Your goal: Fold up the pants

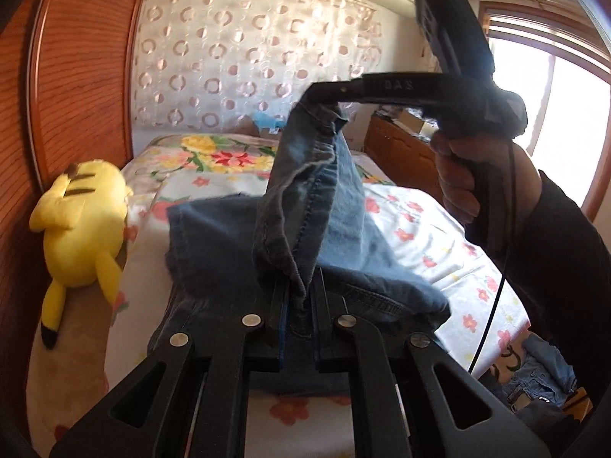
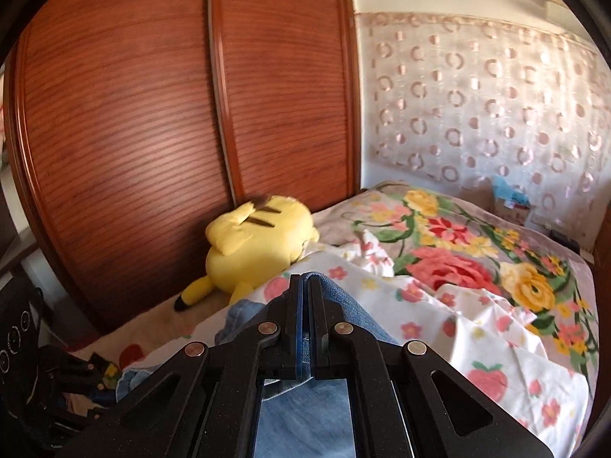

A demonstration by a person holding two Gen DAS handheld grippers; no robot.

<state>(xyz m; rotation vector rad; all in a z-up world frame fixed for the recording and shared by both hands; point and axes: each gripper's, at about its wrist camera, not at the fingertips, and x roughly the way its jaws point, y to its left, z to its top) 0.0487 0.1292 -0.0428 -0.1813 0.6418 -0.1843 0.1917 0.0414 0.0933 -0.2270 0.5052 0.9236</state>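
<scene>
Left gripper (image 1: 298, 305) fingers clamped on jeans (image 1: 305, 206); right gripper (image 1: 324, 93) fingers likewise pinched on denim, lifted above bed (image 1: 420, 229).

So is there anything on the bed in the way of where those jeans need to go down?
Nothing visible. Both claws, left and right, are shut on the jeans, with flowered bedspread below. The yellow plush toy lies off to the side by the wooden wardrobe, apart from the jeans.

Blue denim pants (image 1: 305, 229), yellow plush (image 1: 82, 225), floral bedsheet (image 1: 420, 229).
</scene>
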